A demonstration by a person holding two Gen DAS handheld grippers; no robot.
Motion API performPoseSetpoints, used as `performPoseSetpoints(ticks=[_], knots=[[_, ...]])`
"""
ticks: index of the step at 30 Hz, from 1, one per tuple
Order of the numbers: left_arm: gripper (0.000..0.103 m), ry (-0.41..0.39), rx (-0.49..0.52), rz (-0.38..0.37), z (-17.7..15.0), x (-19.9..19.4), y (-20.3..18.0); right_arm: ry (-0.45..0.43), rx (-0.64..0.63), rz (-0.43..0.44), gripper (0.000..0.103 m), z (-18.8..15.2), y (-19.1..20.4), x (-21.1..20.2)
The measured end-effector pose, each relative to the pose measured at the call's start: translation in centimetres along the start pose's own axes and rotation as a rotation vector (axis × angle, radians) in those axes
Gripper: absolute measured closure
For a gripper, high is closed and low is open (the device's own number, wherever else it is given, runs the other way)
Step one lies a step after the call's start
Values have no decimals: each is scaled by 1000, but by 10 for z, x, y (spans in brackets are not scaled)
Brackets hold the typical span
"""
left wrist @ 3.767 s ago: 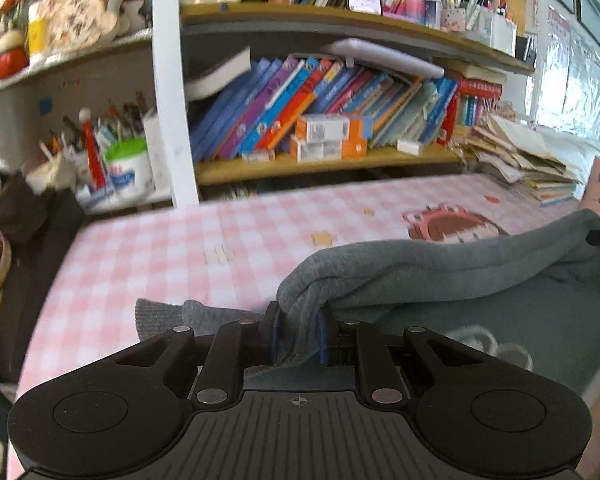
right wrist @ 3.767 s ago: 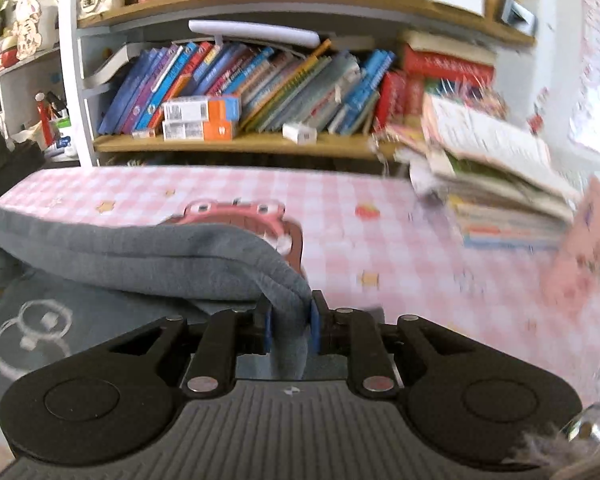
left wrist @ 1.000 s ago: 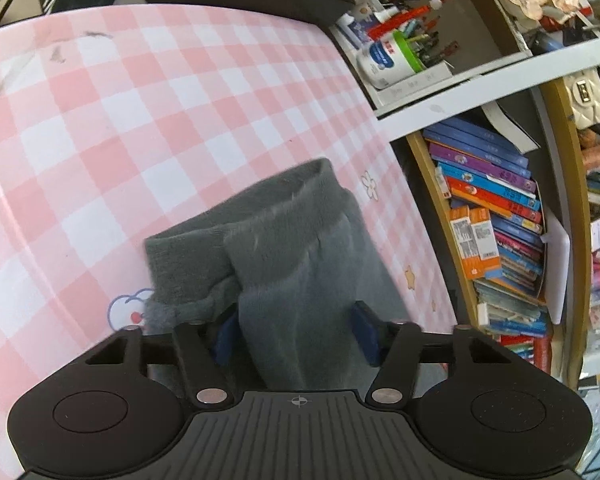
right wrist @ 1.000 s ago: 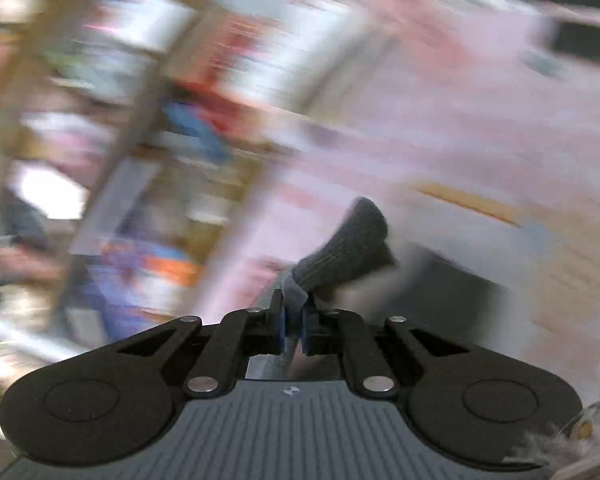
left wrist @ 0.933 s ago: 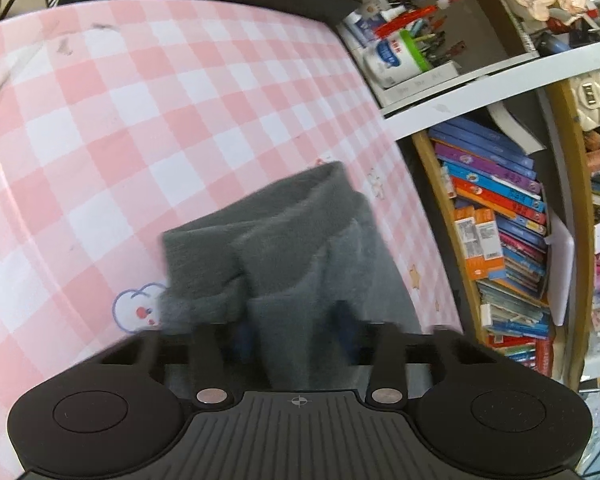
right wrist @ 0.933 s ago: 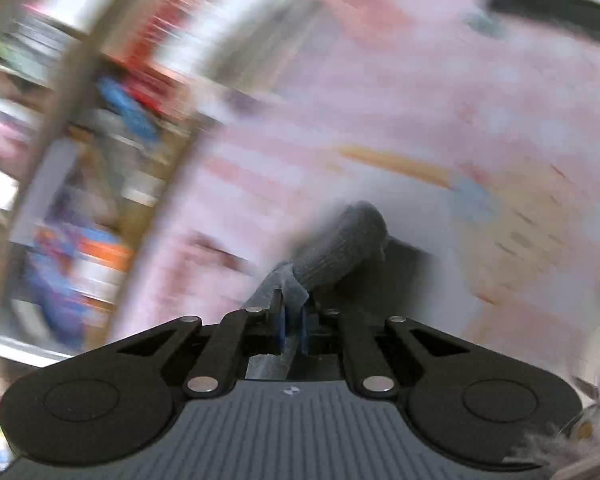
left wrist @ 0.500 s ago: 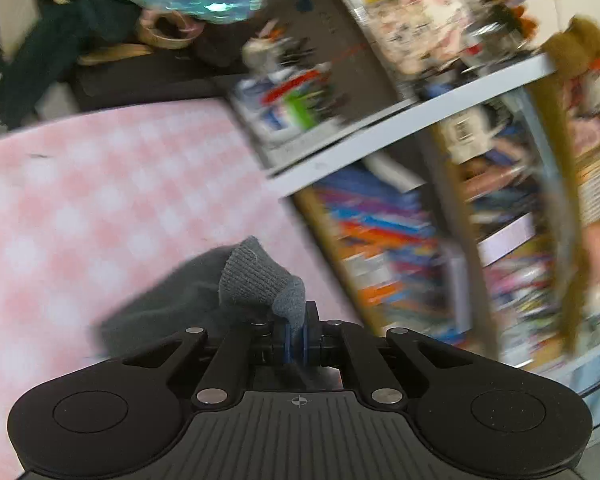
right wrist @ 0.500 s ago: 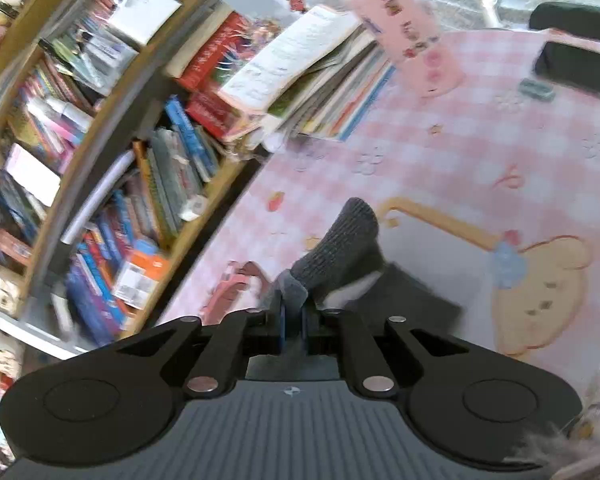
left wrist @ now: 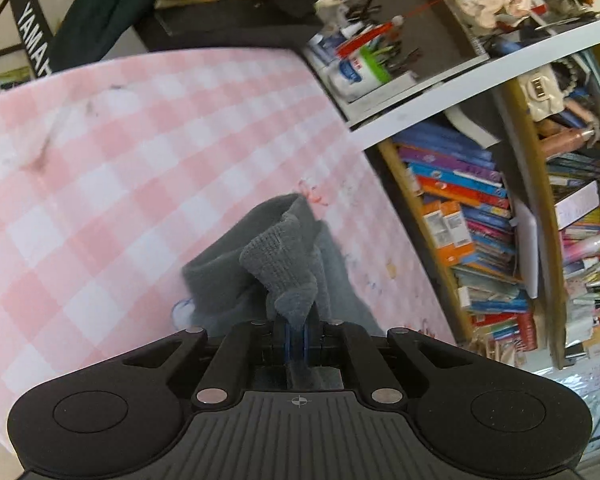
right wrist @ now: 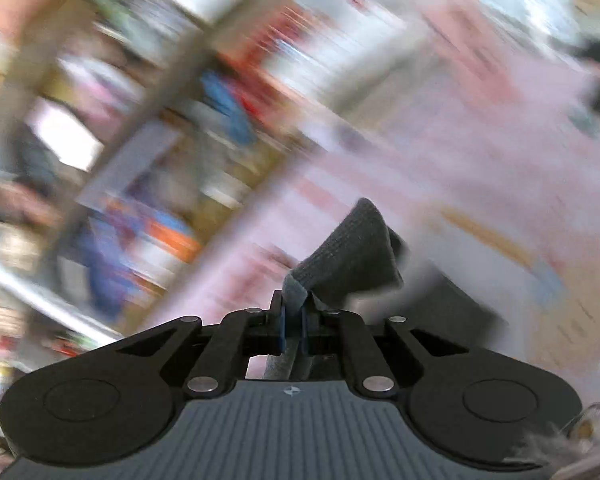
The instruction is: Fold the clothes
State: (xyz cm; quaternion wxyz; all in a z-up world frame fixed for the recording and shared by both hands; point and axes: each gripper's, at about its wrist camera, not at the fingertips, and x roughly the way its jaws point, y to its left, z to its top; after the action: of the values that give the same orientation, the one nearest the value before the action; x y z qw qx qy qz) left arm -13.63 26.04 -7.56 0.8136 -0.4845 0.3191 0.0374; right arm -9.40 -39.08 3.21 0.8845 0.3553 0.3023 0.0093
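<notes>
Both ends pinched, mid-fold!
Clamping left gripper point(left wrist: 297, 330) and right gripper point(right wrist: 293, 328) on grey garment point(left wrist: 276, 256), cloth trailing toward twelve o'clock over pink checked tablecloth point(left wrist: 100, 168).

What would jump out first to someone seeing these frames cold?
The grey garment, bunched up and pinched in the left gripper above the pink checked tablecloth. The right gripper also clamps grey knit, against a heavily blurred background. Crammed bookshelves fill the left view's right side.
</notes>
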Motion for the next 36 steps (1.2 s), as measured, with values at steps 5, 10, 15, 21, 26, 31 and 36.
performPoseSetpoints(ticks=[5, 10, 15, 21, 26, 31, 36], knots=[[98, 23, -54, 19, -7, 4, 12, 15, -15, -30, 96, 2, -6, 6], [98, 60, -69, 44, -19, 9, 18, 183, 58, -284, 97, -27, -61, 46], [99, 46, -57, 7, -14, 9, 9, 193, 26, -291, 96, -27, -62, 47], [98, -33, 6, -161, -8, -18, -28, 193, 15, -301, 97, -27, -63, 36], [97, 85, -55, 64, -17, 4, 15, 192, 10, -313, 96, -29, -59, 33], [72, 108, -40, 126, -16, 1, 14, 192, 5, -325, 91, -30, -55, 30], [52, 108, -72, 161, -14, -1, 16, 191, -1, -337, 66, -32, -51, 26]])
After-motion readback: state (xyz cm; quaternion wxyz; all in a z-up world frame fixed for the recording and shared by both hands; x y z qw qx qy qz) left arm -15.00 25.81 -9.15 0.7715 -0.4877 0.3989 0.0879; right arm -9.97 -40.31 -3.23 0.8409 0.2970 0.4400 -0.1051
